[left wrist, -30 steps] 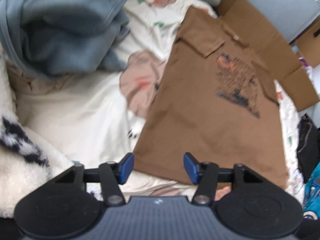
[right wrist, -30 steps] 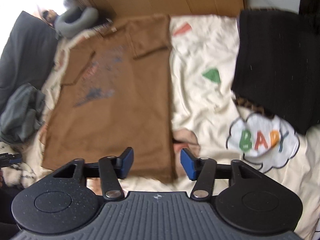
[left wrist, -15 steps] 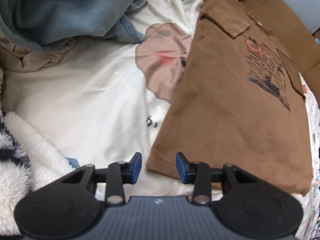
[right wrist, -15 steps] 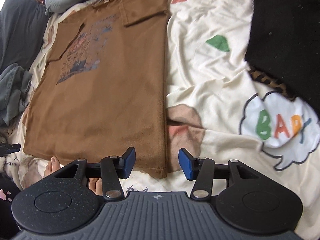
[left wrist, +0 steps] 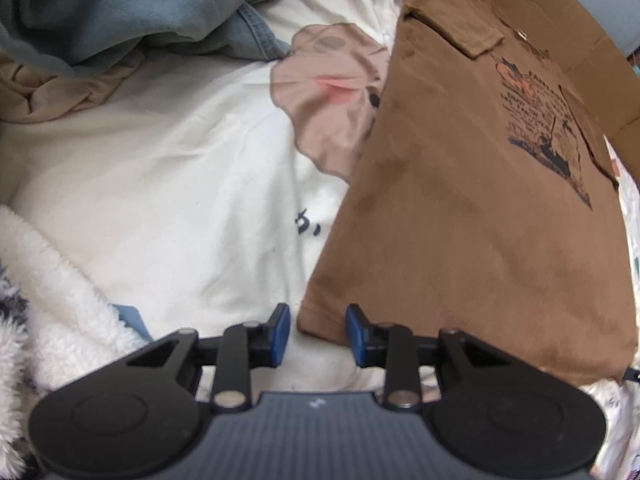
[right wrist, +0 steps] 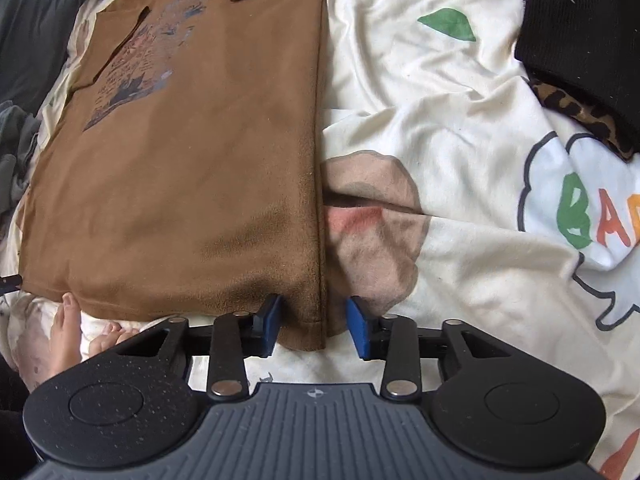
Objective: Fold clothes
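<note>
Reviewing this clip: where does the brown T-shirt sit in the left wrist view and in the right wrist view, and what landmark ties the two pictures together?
Left wrist: the brown T-shirt fills the right half, its near corner between the open fingers of the left gripper.
Right wrist: it fills the upper left, its near right corner between the open fingers of the right gripper.
Shared landmark: the shirt's dark printed graphic, which lies toward its far end in both views.
</note>
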A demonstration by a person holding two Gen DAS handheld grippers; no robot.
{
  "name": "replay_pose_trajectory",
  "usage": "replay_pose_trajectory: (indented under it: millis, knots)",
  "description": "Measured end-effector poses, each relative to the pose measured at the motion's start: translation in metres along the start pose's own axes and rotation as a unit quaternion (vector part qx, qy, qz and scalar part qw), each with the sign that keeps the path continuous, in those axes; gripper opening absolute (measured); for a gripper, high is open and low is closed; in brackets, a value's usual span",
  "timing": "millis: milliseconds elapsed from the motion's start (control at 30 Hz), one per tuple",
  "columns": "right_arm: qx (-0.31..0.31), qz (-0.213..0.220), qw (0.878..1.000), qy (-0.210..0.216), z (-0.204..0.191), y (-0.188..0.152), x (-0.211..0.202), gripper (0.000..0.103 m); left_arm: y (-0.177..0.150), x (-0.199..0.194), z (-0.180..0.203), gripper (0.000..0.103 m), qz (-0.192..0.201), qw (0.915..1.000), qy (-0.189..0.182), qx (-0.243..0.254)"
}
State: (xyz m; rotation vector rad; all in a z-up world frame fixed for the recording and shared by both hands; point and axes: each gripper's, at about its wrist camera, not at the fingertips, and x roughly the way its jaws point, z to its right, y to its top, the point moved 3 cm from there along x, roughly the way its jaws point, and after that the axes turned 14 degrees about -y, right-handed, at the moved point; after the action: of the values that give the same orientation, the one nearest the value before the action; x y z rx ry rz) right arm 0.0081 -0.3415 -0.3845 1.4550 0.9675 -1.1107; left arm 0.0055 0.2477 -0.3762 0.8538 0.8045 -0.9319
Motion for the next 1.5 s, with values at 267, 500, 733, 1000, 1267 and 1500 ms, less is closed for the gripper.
replay_pose_trajectory:
  millis: [267,500,733,1000,1267,1500]
  knots:
    - [-0.031,-0.006,0.999,0.014,-0.003,0.001,-0.008,0.006,0.007,0.002,-0.004,0.023,0.008,1.0,0.004,0.003]
    - [-0.023,-0.007,1.0,0.017,0.004,0.004,-0.016,0.006,0.005,0.009,-0.004,0.024,0.004,1.0,0.007,0.006]
    - [0.01,-0.007,1.0,0.023,0.007,-0.001,-0.005,0.02,0.001,0.006,-0.006,0.023,0.011,0.9999,-0.002,0.007]
    - [0.023,-0.018,0.999,0.019,0.002,-0.004,0.008,0.011,0.0,0.008,-0.002,0.017,0.005,0.9998,0.008,0.019]
    - [0.023,-0.022,0.999,0.01,0.004,0.005,-0.016,0.005,0.009,-0.009,0.005,0.004,-0.015,0.9998,0.009,0.01]
    - [0.027,-0.012,1.0,0.007,0.01,0.013,-0.046,0.005,0.017,-0.039,0.008,0.003,-0.006,1.0,-0.006,-0.003]
